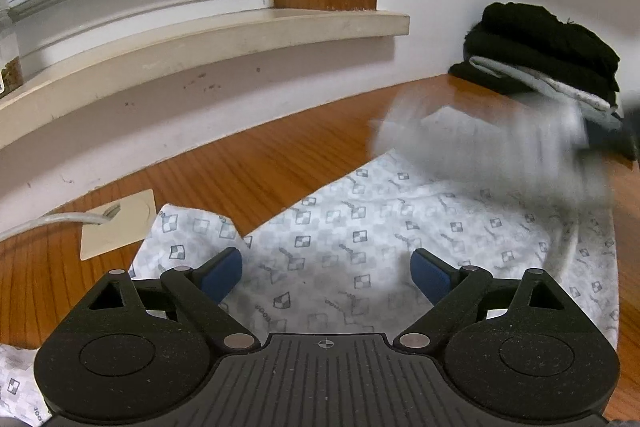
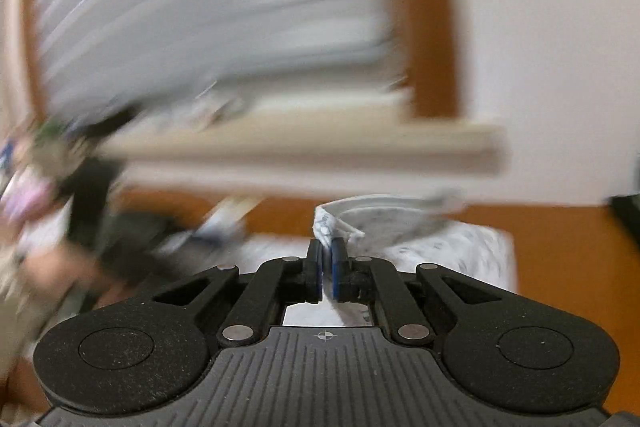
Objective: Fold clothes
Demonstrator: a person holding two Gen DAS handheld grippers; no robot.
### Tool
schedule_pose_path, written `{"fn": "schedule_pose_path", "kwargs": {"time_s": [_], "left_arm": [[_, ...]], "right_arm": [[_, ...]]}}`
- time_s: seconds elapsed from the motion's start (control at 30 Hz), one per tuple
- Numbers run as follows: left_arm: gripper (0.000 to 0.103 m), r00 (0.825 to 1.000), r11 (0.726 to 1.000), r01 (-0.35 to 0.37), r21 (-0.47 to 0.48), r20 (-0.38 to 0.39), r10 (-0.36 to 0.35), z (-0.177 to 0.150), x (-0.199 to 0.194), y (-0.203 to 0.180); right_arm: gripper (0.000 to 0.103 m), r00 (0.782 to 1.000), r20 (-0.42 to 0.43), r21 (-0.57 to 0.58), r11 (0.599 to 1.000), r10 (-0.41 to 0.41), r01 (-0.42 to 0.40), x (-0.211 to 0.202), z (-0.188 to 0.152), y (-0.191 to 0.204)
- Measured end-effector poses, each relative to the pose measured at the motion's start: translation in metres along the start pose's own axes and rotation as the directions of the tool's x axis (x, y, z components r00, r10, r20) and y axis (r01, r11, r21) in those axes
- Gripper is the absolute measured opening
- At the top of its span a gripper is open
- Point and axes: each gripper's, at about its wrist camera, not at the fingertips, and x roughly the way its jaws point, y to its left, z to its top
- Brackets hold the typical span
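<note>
A white garment with a grey checked print [image 1: 360, 251] lies spread on the wooden table [image 1: 248, 163]. My left gripper [image 1: 326, 269] hovers just over its near part, jaws wide open with nothing between the blue pads. In the left wrist view a blurred fold of the same cloth [image 1: 492, 147] is lifted at the right. My right gripper [image 2: 326, 259] is shut on an edge of the white garment [image 2: 384, 219], which rises in a fold beyond the pads. The rest of the garment [image 2: 472, 255] trails on the table below.
A stack of folded clothes, black with a light piece between [image 1: 544, 51], sits at the table's far right corner. A window sill [image 1: 240, 35] and white wall run behind. A beige cable plate [image 1: 116, 223] with a white cable lies at left. A blurred person's hand [image 2: 56, 267] shows left.
</note>
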Motion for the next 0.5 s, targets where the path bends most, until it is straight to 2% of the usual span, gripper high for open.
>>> {"fn": "schedule_pose_path", "kwargs": {"time_s": [0.07, 0.2, 0.27, 0.37, 0.5], "left_arm": [[0.093, 1.000, 1.000, 0.001, -0.003, 0.001, -0.001, 0.000, 0.000, 0.001], [0.094, 1.000, 1.000, 0.002, -0.003, -0.007, -0.002, 0.001, 0.001, 0.000], [0.095, 1.000, 1.000, 0.001, -0.002, -0.008, -0.001, 0.001, 0.001, 0.000], [0.095, 1.000, 1.000, -0.001, -0.002, -0.010, 0.001, 0.001, 0.000, -0.001], [0.095, 1.000, 1.000, -0.001, 0.000, -0.012, 0.001, 0.001, 0.000, -0.001]], "right_arm": [[0.005, 0.998, -0.057, -0.045, 0.999, 0.016, -0.019, 0.009, -0.021, 0.020], [0.007, 0.993, -0.114, -0.115, 0.993, 0.007, -0.020, 0.019, -0.043, 0.033], [0.012, 0.994, -0.113, -0.132, 0.991, 0.013, -0.028, 0.020, -0.046, 0.035], [0.026, 0.994, -0.110, -0.169, 0.985, 0.009, -0.028, 0.023, -0.046, 0.041], [0.030, 0.994, -0.110, -0.192, 0.981, 0.007, -0.028, 0.023, -0.048, 0.045]]}}
